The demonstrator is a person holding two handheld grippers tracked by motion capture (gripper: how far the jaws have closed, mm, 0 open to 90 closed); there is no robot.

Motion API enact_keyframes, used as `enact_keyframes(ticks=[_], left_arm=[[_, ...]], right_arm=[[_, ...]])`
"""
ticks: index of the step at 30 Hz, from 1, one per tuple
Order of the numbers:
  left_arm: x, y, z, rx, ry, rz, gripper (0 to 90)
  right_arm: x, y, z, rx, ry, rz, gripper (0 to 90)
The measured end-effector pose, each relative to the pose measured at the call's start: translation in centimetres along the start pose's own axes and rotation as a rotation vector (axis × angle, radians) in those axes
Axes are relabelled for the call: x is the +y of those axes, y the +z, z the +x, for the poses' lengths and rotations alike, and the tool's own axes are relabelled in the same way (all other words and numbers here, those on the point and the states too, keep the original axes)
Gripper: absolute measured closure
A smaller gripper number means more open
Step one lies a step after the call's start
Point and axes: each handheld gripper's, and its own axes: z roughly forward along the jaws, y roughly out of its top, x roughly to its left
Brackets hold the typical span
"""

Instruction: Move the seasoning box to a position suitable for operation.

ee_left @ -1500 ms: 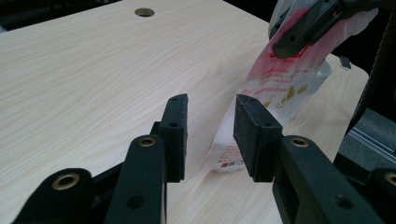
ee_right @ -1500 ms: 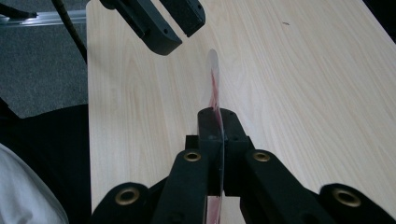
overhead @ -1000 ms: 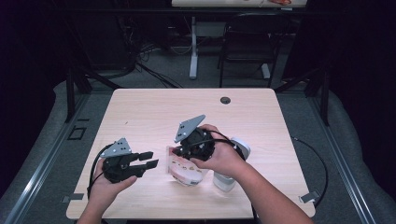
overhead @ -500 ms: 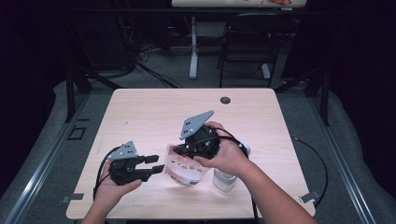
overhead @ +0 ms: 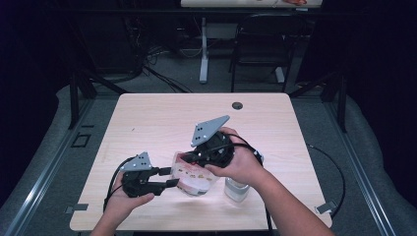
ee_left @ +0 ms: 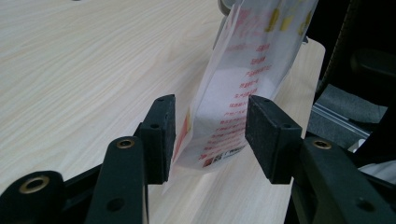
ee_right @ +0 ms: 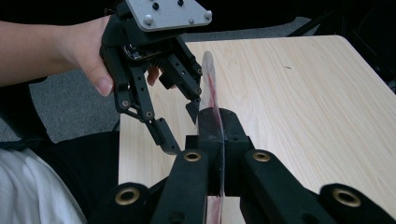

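Note:
A clear plastic bag (overhead: pixel 194 177) with red print hangs over the near middle of the wooden table (overhead: pixel 147 123). My right gripper (overhead: pixel 189 158) is shut on its top edge; in the right gripper view the thin bag (ee_right: pixel 208 79) stands edge-on, pinched between my own jaws (ee_right: pixel 217 126). My left gripper (overhead: pixel 172 177) reaches in from the left, and its jaws have just been opening. In the left gripper view, the bag's lower end (ee_left: pixel 243 70) sits between the spread pads (ee_left: pixel 268 135) with a gap on one side. The left gripper (ee_right: pixel 182 128) also appears in the right gripper view, jaws apart beside the bag.
A pale cylindrical container (overhead: pixel 236 189) stands on the table just right of the bag, under my right forearm. A dark round hole (overhead: pixel 237 105) marks the table's far side. Beyond the table are a desk leg (overhead: pixel 203 49) and a black chair (overhead: pixel 260 44).
The left gripper has shifted right, and its jaws have spread around the bag's lower end. The right gripper, still holding the bag, has tilted and moved slightly right.

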Motion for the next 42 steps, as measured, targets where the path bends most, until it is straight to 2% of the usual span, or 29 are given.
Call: enact_keyframes(ticks=[11, 23, 29, 38, 42], left_arm=[[-0.3, 0.8, 0.0, -0.009, 0.000, 0.017, 50.8], [-0.6, 1.7, -0.4, -0.035, 0.040, 0.017, 43.1], [-0.7, 2.2, -0.5, -0.045, 0.066, 0.024, 42.6], [-1.4, 2.8, -0.1, -0.095, 0.030, -0.003, 41.8], [-1.8, 3.1, 0.3, -0.079, 0.028, 0.030, 42.1]], right_arm=[[0.3, -0.4, 0.0, 0.000, -0.003, -0.014, 89.7], [1.0, -1.0, 0.3, 0.002, -0.021, -0.033, 89.7], [1.0, -1.0, 0.3, 0.005, -0.023, -0.035, 89.7], [1.4, -1.2, 0.5, 0.005, -0.036, -0.044, 89.8], [1.5, -1.2, 0.6, 0.009, -0.040, -0.052, 89.7]])
